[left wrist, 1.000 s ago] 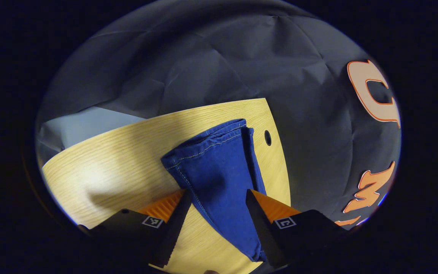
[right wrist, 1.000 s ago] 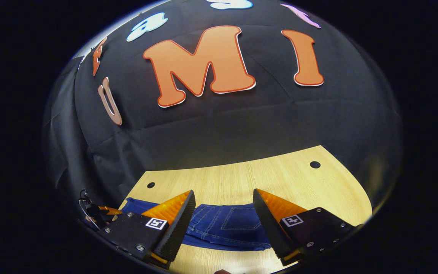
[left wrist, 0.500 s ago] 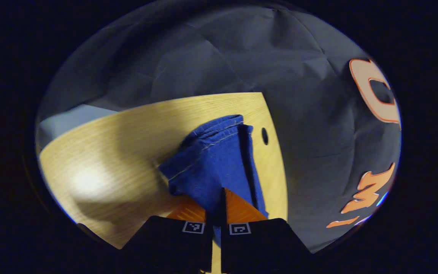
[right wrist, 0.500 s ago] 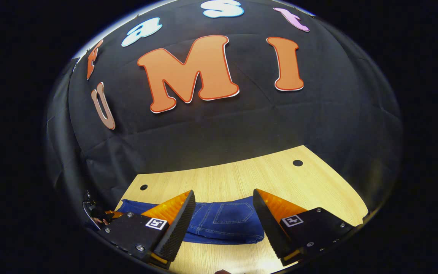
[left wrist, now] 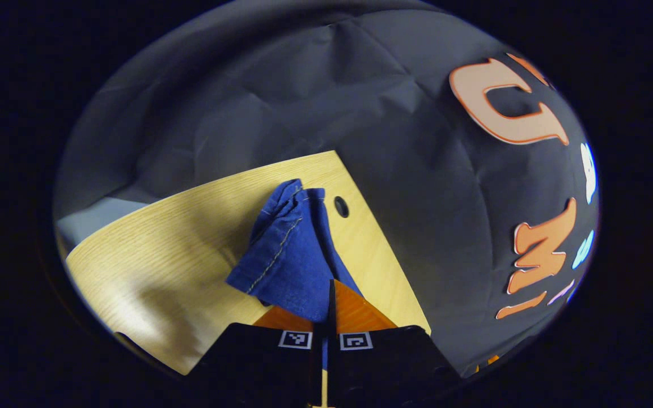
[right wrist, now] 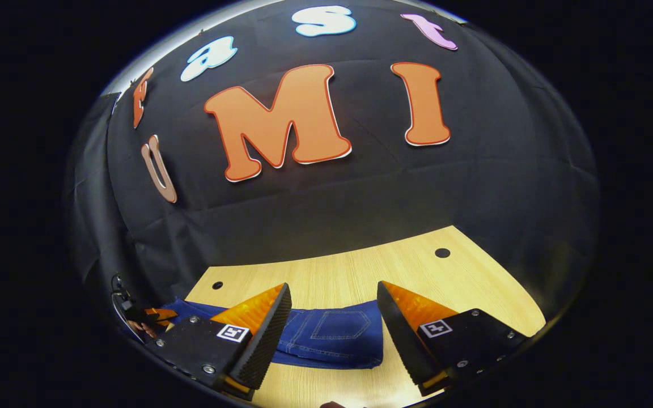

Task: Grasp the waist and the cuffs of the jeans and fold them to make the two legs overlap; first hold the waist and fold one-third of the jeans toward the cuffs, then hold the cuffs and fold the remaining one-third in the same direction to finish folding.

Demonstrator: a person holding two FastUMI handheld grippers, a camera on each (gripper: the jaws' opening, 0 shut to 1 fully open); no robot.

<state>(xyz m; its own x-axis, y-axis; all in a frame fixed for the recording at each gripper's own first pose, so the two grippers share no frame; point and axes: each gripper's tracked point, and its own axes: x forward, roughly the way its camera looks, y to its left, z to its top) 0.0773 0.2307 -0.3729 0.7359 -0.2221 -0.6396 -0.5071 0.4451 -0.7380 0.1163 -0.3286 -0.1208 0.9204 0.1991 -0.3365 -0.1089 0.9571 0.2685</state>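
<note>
- Left gripper (left wrist: pixel 329 286): seen at bottom centre of the left gripper view. The two fingers are closed together with only a thin line between them, and blue denim is pinched in that line. It has hold of the jeans (left wrist: pixel 289 249) near the leg ends.
- Jeans, left gripper view: the gripped cloth rises from the fingers toward mid-frame as a bunched, tapering fold with a stitched hem at its upper end. That hem lies on the table (left wrist: pixel 179 238), just beside a dark round hole (left wrist: pixel 341 207) in the tabletop.
- Right gripper (right wrist: pixel 333 297): seen at the bottom of the right gripper view. Its fingers stand wide apart with nothing between them; it grips nothing.
- Jeans, right gripper view (right wrist: pixel 332 334): lying flat on the table (right wrist: pixel 360 272) at lower centre, showing in the gap between the spread fingers; a back pocket faces up. The fingers sit in front of the cloth; contact cannot be determined.
- Lower left of the right gripper view: the other gripper (right wrist: pixel 153 314) is seen at the far end of the denim, partly hidden.
- Two holes (right wrist: pixel 442 253) mark the table's far corners.
</note>
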